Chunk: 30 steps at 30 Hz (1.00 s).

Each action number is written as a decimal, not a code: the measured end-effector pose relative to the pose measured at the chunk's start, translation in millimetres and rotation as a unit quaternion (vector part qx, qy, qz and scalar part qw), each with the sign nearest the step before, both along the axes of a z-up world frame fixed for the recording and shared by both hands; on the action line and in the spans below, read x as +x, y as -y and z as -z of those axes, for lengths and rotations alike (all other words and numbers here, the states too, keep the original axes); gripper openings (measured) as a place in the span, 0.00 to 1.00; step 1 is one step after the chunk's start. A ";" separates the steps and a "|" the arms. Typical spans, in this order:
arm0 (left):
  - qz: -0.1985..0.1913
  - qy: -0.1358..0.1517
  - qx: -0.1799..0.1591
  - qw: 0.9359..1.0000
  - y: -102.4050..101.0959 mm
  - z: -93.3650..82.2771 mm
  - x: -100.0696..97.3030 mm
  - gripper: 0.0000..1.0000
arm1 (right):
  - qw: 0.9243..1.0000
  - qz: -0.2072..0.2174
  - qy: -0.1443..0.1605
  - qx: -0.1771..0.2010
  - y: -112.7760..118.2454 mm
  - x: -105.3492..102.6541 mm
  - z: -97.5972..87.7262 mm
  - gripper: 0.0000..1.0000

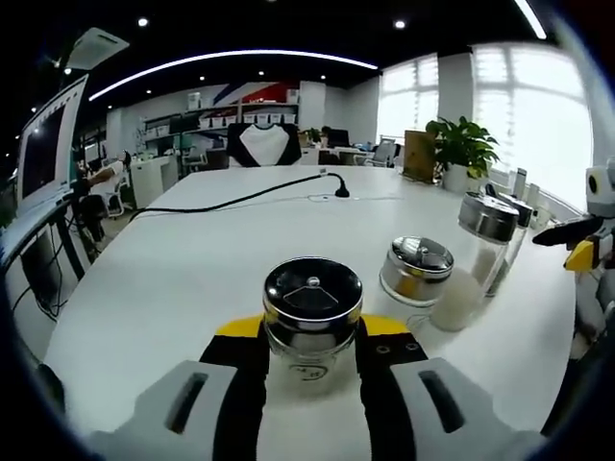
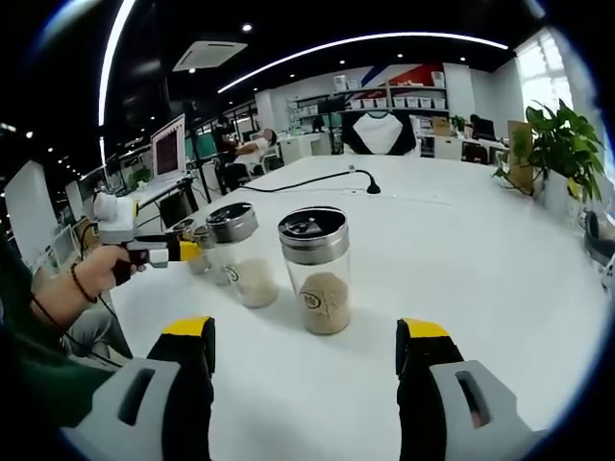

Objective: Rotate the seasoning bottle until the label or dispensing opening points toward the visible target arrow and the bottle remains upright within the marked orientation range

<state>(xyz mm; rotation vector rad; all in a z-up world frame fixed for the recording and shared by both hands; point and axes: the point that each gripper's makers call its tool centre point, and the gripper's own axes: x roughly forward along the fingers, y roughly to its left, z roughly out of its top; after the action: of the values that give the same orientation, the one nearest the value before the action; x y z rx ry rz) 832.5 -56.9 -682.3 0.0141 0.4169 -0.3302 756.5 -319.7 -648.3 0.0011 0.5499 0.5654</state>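
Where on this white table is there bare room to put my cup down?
Bare table lies between the three seasoning bottles and the potted plant, and beyond them toward the black cable. It is crowded around the bottles, where the left gripper reaches in.

a long white table (image 1: pixel 192 279) runs back through an open office, with a black cable (image 1: pixel 240 199) trailing across it to a plug and a potted plant (image 1: pixel 463 149) near bright windows (image 1: pixel 533 115). a curved strip light (image 2: pixel 365 43) and small spotlights hang on the dark ceiling. at the far wall stand shelves (image 2: pixel 384 96) and desks with a monitor (image 2: pixel 166 146).
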 end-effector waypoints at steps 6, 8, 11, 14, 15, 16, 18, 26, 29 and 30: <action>0.022 0.008 0.010 1.000 2.9 -4.2 -3.8 0.42 | 1.000 0.002 -0.002 0.000 1.8 -0.8 0.8 0.78; 0.040 0.016 0.011 0.999 4.4 -7.3 -5.4 0.44 | 1.000 0.003 -0.002 -0.001 2.2 -1.0 1.1 0.78; 0.066 0.015 0.025 0.997 2.6 -7.4 -8.2 0.43 | 1.000 0.004 -0.002 0.000 2.9 -1.1 0.9 0.78; 0.096 0.027 0.030 0.995 1.0 -13.0 -9.9 0.45 | 1.000 0.003 -0.002 -0.002 3.7 -1.1 1.4 0.78; 0.107 0.028 0.033 0.993 1.3 -13.9 -10.4 0.46 | 1.000 0.004 -0.002 -0.002 4.0 -1.1 1.4 0.78; 0.124 0.028 0.039 0.991 2.3 -14.5 -11.3 0.48 | 1.000 0.004 -0.002 -0.002 4.4 -1.1 1.2 0.78; 0.144 0.027 0.051 0.988 2.7 -14.5 -12.1 0.50 | 1.000 0.006 -0.002 -0.001 4.6 -1.2 1.1 0.78; 0.228 0.013 0.056 0.972 9.3 -9.6 -14.6 0.54 | 1.000 0.004 -0.003 -0.003 4.2 -3.1 1.4 0.78; 0.262 0.013 0.061 0.963 11.1 -11.1 -15.3 0.54 | 1.000 0.006 -0.002 -0.004 5.5 -3.1 0.7 0.78; 0.274 0.014 0.060 0.960 12.5 -12.2 -16.0 0.54 | 1.000 0.007 -0.001 -0.004 5.9 -3.2 0.3 0.78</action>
<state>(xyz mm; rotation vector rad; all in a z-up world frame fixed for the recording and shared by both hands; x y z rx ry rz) 816.4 -69.4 -670.1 0.2566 0.3993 -0.8504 753.3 -325.6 -648.6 -0.0022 0.5544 0.5495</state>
